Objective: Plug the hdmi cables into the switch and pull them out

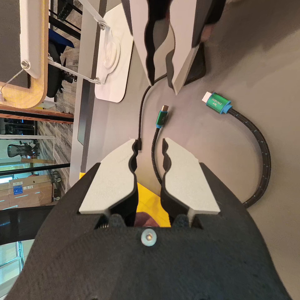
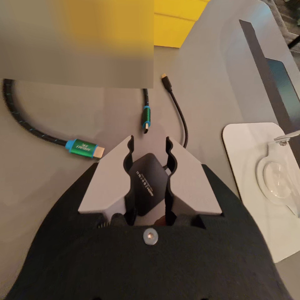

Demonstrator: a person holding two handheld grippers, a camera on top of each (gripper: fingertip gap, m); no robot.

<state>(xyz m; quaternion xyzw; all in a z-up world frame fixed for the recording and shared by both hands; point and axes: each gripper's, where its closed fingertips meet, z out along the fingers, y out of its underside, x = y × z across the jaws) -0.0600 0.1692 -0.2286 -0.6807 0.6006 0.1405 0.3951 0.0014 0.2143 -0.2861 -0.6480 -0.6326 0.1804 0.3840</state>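
Observation:
A black HDMI switch [image 2: 148, 177] lies on the grey table [image 2: 203, 81], under and between the fingers of my right gripper [image 2: 150, 139], which is open; part of the switch [image 1: 198, 65] pokes out beside those fingers in the left wrist view. A braided HDMI cable loops on the table, with one green plug [image 1: 216, 102] lying flat and the other green plug [image 1: 162, 116] on its edge. Both plugs lie loose in front of the switch [image 2: 82, 148] [image 2: 146, 116]. My left gripper [image 1: 150, 141] is open and empty, with the braided cable [image 1: 154, 154] running between its fingers.
A thin black lead [image 2: 183, 116] runs from the switch to a small loose connector [image 2: 164, 76]. A white base plate with a clear disc [image 1: 112, 53] [image 2: 259, 178] stands beside the switch. A yellow object [image 1: 151, 203] lies below my left gripper. The table edge [image 1: 84, 113] is at the left. Tip to tip, the grippers are about 10 centimetres apart. About 6 centimetres separates my right fingertips from the green plug [image 1: 216, 102]. Seen from the right wrist view [image 2: 85, 147] as well.

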